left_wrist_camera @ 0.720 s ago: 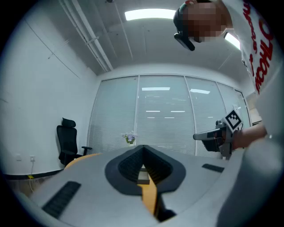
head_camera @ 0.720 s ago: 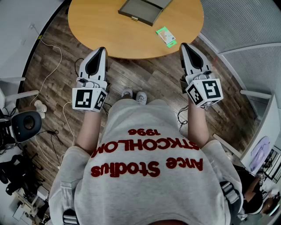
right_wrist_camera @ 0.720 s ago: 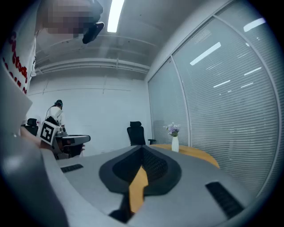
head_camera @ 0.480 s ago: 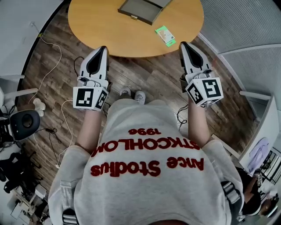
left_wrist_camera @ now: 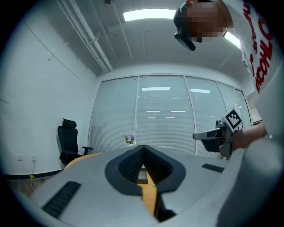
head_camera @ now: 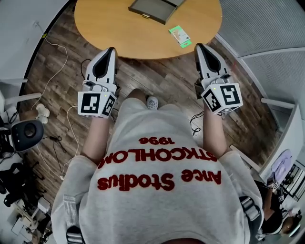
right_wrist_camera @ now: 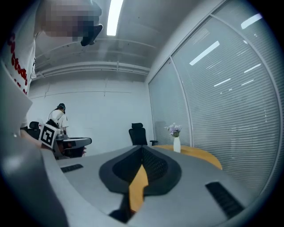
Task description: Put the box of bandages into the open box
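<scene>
In the head view the green and white box of bandages (head_camera: 179, 36) lies flat near the front right edge of the round wooden table (head_camera: 109, 28). The open box (head_camera: 153, 9), dark grey and shallow, sits further back at the table's middle. My left gripper (head_camera: 110, 50) hovers over the floor just short of the table's front edge, shut and empty. My right gripper (head_camera: 199, 47) is level with it, a little right of and nearer than the bandages, also shut on nothing. Each gripper view shows its jaws (left_wrist_camera: 143, 150) (right_wrist_camera: 142, 150) pressed together, with a strip of tabletop behind.
Wood floor with loose cables (head_camera: 57, 71) lies on the left, beside a black office chair (head_camera: 27, 135). A slatted glass wall (head_camera: 267, 28) curves round the right. A vase of flowers (right_wrist_camera: 176, 137) stands on the table, and another person (right_wrist_camera: 57, 117) is at the back of the room.
The person has stepped toward the table; a leg now covers one shoe. The table and both boxes sit slightly higher in view. Both grippers stay shut, hardly shifted.
</scene>
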Demonstrator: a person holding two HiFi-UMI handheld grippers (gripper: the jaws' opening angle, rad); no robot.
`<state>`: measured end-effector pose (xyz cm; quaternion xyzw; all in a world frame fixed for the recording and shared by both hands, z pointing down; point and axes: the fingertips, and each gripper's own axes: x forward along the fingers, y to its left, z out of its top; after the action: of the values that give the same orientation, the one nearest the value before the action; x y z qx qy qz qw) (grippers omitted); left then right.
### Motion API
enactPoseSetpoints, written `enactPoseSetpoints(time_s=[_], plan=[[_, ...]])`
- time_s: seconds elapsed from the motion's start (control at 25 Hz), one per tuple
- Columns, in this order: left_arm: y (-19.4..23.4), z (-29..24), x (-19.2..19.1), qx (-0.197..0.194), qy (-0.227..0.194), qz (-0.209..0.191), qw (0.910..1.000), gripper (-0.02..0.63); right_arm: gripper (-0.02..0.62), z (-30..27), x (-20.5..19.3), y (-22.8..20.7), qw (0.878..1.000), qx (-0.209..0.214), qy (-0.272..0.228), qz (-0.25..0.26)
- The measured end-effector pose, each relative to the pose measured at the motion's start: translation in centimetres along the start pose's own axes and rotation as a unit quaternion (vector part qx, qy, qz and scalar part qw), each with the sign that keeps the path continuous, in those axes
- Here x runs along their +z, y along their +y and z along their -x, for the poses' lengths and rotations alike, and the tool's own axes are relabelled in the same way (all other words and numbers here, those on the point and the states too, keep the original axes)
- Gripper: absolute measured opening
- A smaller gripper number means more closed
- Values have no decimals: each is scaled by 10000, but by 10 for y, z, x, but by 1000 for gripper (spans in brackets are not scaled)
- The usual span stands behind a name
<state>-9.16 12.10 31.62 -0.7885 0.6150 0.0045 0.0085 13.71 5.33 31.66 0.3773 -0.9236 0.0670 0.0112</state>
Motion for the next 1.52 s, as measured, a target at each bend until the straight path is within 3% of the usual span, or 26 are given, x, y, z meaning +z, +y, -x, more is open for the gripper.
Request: enactPoseSetpoints(time_s=[0.36,0.88,1.2,1.52], plan=[[22,-26,-6,-66,-38,61,10000,3,8,-13,-6,-15,9995,-277,56,-111],[86,-141,8,-680,-216,99,9974,3,8,-110,32,-56,9971,-702,-277,-75],[105,-190,10,-1013,-195,64,9946,3,8,-134,32,-85,9921,-1114,-441,-367],[100,-208,4,-958,-167,258,9949,3,8,-146,33,-98,9955,-871,-279,-240]])
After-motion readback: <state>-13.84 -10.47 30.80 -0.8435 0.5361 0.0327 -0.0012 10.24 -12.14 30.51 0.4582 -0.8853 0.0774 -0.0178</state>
